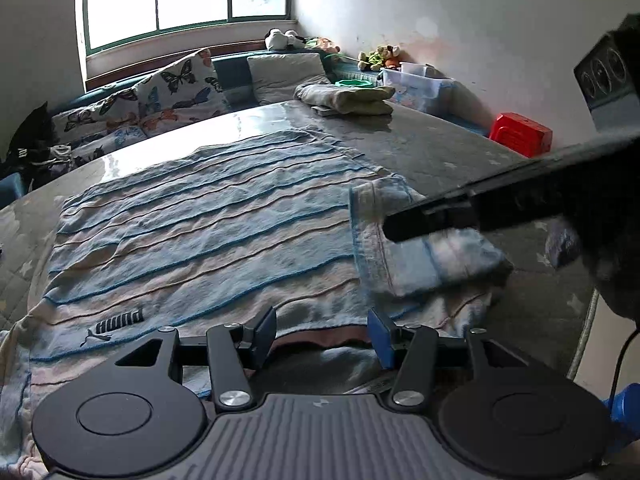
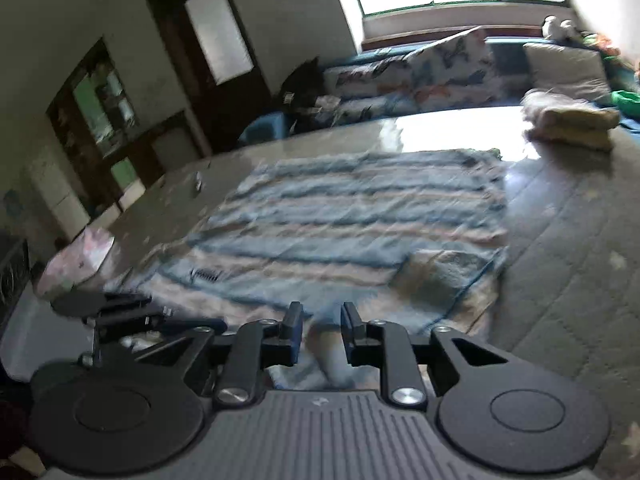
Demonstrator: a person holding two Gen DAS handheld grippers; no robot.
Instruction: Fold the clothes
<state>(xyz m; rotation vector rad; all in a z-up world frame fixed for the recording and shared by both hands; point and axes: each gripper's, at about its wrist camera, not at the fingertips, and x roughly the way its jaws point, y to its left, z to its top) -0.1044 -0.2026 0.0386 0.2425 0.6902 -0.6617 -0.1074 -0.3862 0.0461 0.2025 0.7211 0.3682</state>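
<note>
A blue, pink and white striped shirt (image 1: 200, 220) (image 2: 340, 208) with a black logo lies spread on the grey padded table (image 1: 420, 140). One sleeve (image 1: 420, 264) (image 2: 440, 276) is folded in over the body. My left gripper (image 1: 322, 334) is open above the shirt's near edge, with nothing between its pads. My right gripper (image 1: 390, 232) reaches in from the right over the folded sleeve. In the blurred right wrist view its jaws (image 2: 322, 326) stand narrowly apart with a ridge of cloth in the gap. Whether the pads press on it is unclear.
A stack of folded clothes (image 1: 348, 100) (image 2: 568, 120) sits at the table's far end. Beyond lie butterfly-print pillows (image 1: 172, 88), a clear plastic bin (image 1: 416, 84) and a red box (image 1: 520, 134). A pink box (image 2: 76, 260) rests on the left of the table.
</note>
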